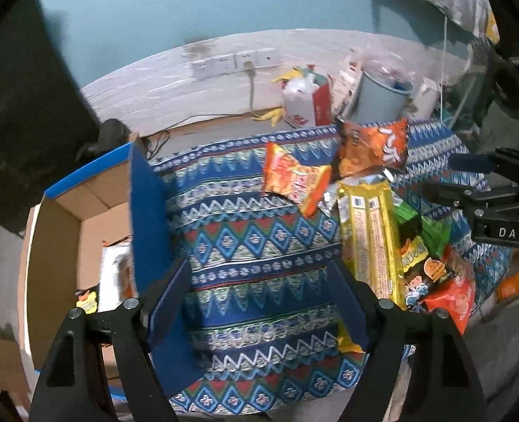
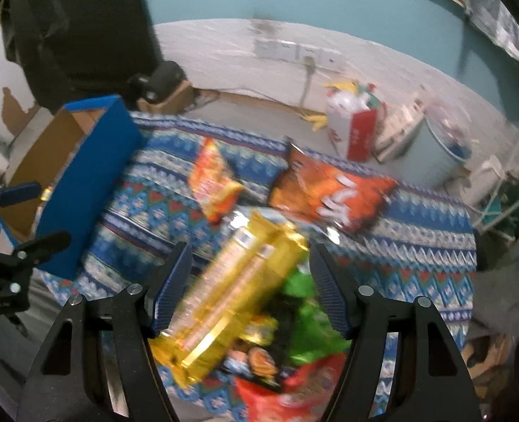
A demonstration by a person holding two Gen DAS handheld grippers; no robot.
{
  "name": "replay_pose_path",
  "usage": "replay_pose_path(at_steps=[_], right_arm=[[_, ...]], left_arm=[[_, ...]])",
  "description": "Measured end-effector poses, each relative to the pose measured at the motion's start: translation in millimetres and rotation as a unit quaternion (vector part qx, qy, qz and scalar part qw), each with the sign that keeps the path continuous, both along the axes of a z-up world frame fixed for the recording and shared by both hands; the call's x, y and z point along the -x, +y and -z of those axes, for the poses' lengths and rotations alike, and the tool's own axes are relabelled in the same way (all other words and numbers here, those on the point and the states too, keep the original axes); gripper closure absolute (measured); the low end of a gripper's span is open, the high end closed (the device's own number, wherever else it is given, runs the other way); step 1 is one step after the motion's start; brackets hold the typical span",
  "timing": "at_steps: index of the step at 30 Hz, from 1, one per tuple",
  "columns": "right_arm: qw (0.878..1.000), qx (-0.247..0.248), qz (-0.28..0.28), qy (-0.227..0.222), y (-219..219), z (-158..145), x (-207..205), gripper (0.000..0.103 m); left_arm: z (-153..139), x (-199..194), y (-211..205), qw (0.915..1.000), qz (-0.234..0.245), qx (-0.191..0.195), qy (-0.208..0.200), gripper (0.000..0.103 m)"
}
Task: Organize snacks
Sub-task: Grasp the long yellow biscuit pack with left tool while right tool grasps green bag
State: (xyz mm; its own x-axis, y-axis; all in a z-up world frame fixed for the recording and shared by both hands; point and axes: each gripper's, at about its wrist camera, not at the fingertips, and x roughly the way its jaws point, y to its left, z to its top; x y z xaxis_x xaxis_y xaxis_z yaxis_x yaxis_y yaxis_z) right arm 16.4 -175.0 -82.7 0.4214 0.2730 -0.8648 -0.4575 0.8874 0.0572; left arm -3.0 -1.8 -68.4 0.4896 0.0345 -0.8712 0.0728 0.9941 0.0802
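Snack packets lie on a patterned blue cloth [image 1: 252, 246]: an orange-yellow packet [image 1: 294, 179], an orange bag [image 1: 375, 147], a long yellow pack [image 1: 371, 239], and green [image 1: 431, 228] and red [image 1: 452, 295] packets in a pile. My left gripper [image 1: 259, 302] hangs open over bare cloth beside the blue-edged cardboard box [image 1: 83, 211]. In the blurred right wrist view, my right gripper [image 2: 250, 281] stands open above the yellow pack [image 2: 238, 281], and the pads do not press on it. The orange bag [image 2: 329, 193] and the box [image 2: 83, 183] lie beyond.
The box holds a few packets [image 1: 113, 274]. Behind the cloth stand a red-and-white bag [image 1: 305, 105] and a grey bin [image 1: 382, 98] by a wall with sockets [image 1: 234, 61]. A dark object [image 1: 31, 123] looms at the left. The other gripper [image 2: 34, 216] shows at the left edge.
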Motion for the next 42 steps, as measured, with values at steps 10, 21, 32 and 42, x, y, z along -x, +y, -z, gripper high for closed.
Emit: replay_pose_path(at_steps=[10,21,32,42], right_arm=[[0.998,0.022,0.045,0.029,-59.8,31.8,-3.5,0.033],[0.996,0.030,0.052,0.064,-89.2,66.0,-11.5,0.033],[0.994,0.022,0.016,0.106,-85.3,101.8,-11.7,0.033],[0.993,0.019,0.003,0.120,-74.7,115.3,-12.4,0.031]], left_arm=[[30.5,-17.1,-43.5,0.9986,0.038,-0.012,0.036,0.022],[67.6,-40.3,-64.6,0.9958,0.052,-0.001,0.076,0.023],[108.3,-59.1,-76.1,0.9898,0.054,0.029,0.129,0.022],[128.1,-65.7,-81.9,0.9881,0.063,0.013,0.140,0.026]])
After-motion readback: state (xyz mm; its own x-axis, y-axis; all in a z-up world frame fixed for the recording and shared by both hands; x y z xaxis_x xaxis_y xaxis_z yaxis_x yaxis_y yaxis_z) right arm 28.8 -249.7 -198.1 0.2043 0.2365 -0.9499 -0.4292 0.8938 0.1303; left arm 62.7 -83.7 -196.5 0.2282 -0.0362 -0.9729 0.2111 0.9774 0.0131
